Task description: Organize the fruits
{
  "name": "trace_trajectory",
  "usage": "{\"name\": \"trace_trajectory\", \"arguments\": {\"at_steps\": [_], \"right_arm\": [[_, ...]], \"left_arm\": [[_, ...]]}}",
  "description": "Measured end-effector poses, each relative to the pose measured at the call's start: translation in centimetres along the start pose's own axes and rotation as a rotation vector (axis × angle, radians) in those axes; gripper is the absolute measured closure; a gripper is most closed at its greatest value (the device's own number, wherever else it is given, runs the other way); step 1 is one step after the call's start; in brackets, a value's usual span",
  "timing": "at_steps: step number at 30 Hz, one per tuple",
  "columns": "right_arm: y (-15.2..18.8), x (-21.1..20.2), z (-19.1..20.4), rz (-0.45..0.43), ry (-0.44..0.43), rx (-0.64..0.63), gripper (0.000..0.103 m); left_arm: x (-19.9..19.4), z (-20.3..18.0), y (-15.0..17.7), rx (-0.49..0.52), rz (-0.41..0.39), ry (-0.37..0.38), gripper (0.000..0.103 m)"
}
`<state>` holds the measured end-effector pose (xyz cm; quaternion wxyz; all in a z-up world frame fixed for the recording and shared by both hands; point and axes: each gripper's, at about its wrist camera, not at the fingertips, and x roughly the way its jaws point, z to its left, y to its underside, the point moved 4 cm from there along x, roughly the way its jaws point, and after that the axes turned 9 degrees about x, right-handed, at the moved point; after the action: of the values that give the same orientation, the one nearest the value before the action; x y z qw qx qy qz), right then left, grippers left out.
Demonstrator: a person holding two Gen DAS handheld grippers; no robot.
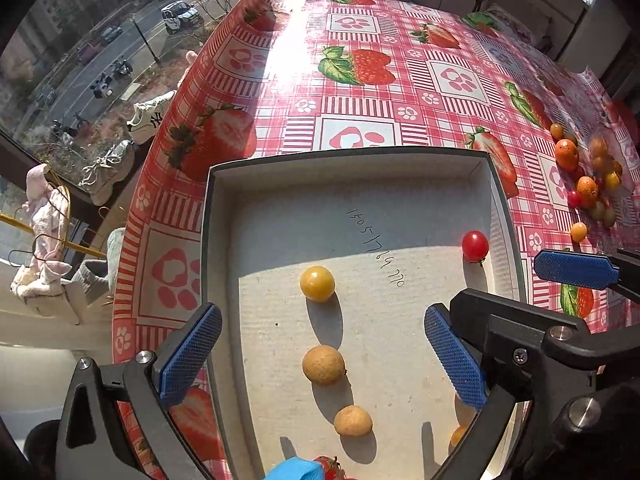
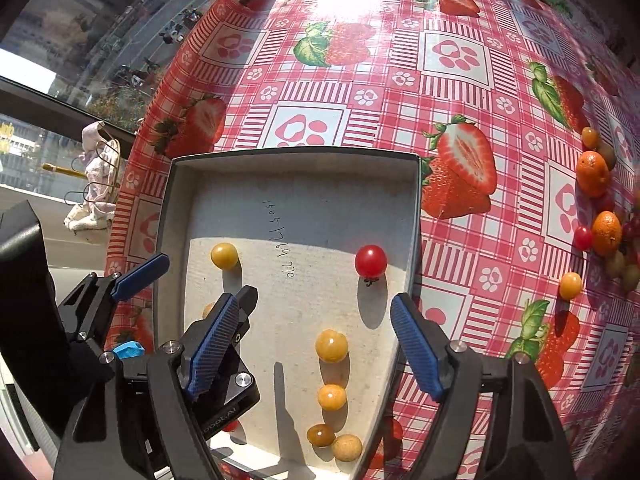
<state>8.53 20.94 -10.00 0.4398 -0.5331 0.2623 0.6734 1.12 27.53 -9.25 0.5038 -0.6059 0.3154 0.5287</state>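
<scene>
1. My left tongs [image 1: 322, 352] hang over the box [image 1: 486, 168], jaws wide apart with nothing between them.
2. My right tongs [image 2: 316, 344] are also over the box, jaws apart and holding nothing.
3. Already in the box: a red tomato [image 2: 371, 261] near the right wall, a yellow one [image 2: 224, 255] towards the left, and two tan fruits [image 1: 323, 365] in a line below it in the left view.
4. The right view shows another line of yellow fruits [image 2: 331, 345] running to the box's near edge, so I judge two rows are forming.
5. Left to do: the pile [image 2: 592, 174] sits on the cloth well to the right of the box, with oranges, a red tomato, green and yellow pieces.
6. One yellow fruit [image 2: 570, 285] lies loose between pile and box.
7. I reckon the job is under half done; most of the box floor is bare.
</scene>
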Motion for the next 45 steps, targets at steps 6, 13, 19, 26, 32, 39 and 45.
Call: {"name": "trace_trajectory", "arguments": {"at_steps": [6, 13, 19, 26, 32, 39, 45], "right_arm": [[0.8, -2.2, -1.1, 0.000, 0.024, 0.003, 0.014], [3.0, -4.5, -1.4, -0.015, 0.093, -0.033, 0.001], [4.7, -6.1, -1.3, -0.024, 0.128, -0.062, 0.000], [6.0, -7.2, -1.6, -0.026, 0.156, -0.053, 0.000], [6.8, -8.0, -1.4, -0.039, 0.169, -0.062, 0.000], [7.4, -8.3, -0.7, -0.039, 0.180, -0.083, 0.000], [7.7, -8.2, -0.2, -0.038, 0.182, -0.096, 0.000]], "left_arm": [[-1.0, -1.1, 0.9, 0.014, 0.022, 0.006, 0.001], [-3.9, -1.7, 3.1, 0.040, 0.005, 0.018, 0.001], [-5.2, -1.8, 5.1, 0.066, 0.043, 0.028, 0.001], [-6.6, -2.3, 6.5, 0.103, 0.045, 0.019, 0.001], [-7.2, -2.6, 7.1, 0.130, 0.045, 0.019, 0.001], [-7.5, -2.3, 8.1, 0.126, 0.055, 0.020, 0.001], [-7.5, -2.3, 8.6, 0.138, 0.066, 0.022, 0.001]]}}
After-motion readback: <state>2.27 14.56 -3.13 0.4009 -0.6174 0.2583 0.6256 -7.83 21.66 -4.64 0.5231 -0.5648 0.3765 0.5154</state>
